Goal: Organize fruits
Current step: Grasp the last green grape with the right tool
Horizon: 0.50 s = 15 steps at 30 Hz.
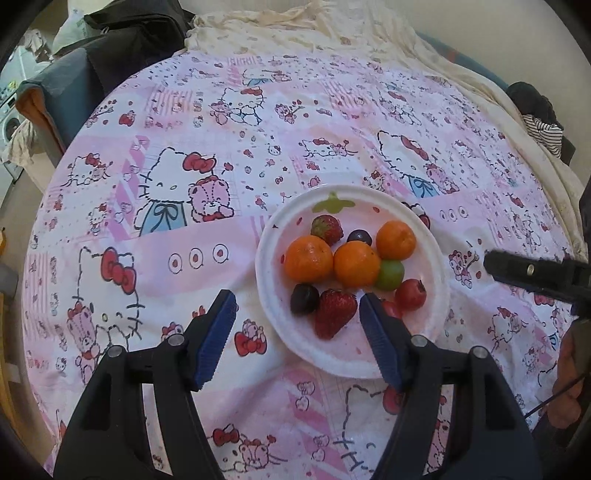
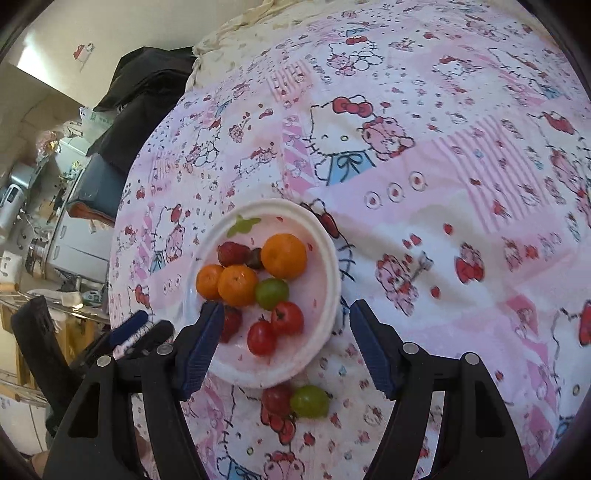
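A white plate (image 1: 271, 291) on the pink cartoon-cat tablecloth holds three oranges (image 1: 356, 264), two strawberries (image 1: 334, 312), two dark grapes (image 1: 304, 298), a green grape (image 1: 389, 274) and two cherry tomatoes (image 1: 410, 294). My left gripper (image 1: 297, 297) hovers open over the plate's near side with nothing between its pads. In the right wrist view my right gripper (image 2: 287, 307) is also open and empty above the plate (image 2: 325, 266) and its tomatoes (image 2: 287, 317). A red grape (image 2: 276, 398) and a green grape (image 2: 309, 400) lie on the cloth just off the near rim.
A cream cloth (image 1: 295, 29) covers the far end of the table. Dark clothes on a chair (image 1: 122, 48) stand at the back left, with appliances (image 2: 22, 199) beyond. Striped fabric (image 1: 543, 133) lies at the right edge. A hand (image 1: 569, 380) holds the other gripper (image 1: 535, 273).
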### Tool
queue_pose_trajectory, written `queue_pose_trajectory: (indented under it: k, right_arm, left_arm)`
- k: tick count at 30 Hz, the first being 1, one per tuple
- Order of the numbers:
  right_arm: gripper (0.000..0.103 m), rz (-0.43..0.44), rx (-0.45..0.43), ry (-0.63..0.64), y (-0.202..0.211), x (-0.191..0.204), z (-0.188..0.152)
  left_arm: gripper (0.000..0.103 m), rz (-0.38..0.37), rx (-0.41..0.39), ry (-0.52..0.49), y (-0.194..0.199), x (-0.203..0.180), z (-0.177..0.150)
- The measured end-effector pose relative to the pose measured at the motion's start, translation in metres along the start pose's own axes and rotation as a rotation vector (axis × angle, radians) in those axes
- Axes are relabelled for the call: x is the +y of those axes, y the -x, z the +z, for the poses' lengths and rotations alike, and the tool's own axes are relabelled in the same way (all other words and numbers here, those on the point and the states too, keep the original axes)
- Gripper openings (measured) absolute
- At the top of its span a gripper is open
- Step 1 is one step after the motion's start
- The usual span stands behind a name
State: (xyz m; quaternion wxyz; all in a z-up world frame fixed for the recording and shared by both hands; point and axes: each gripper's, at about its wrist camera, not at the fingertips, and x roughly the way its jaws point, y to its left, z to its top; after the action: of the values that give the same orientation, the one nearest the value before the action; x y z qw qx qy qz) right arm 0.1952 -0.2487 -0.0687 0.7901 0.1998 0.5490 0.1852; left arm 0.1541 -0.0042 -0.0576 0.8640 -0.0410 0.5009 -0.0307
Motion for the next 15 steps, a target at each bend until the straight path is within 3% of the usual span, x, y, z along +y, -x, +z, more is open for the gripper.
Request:
queue_pose_trajectory:
  k: [3, 6, 10, 15]
  right_arm:
    - [0.073, -0.03, 0.037, -0.005, 0.002, -0.004, -0.011]
    - [0.069, 0.002, 0.108, -0.091, -0.003, -0.019, -0.027]
    - [0.056, 0.044, 0.194, -0.201, -0.02, -0.033, -0.053]
    - [0.05, 0.001, 0.238, -0.182, -0.04, -0.027, -0.062]
  left_arm:
    - [0.066, -0.014, -0.002, 0.015, 0.009, 0.001, -0.002]
    - [0.066, -0.021, -0.009, 0.032, 0.019, 0.003, -0.009]
    - [0.066, -0.04, 0.002, 0.063, 0.028, 0.005, -0.019]
    - [0.066, -0.061, -0.004, 0.101, 0.044, 0.009, -0.031]
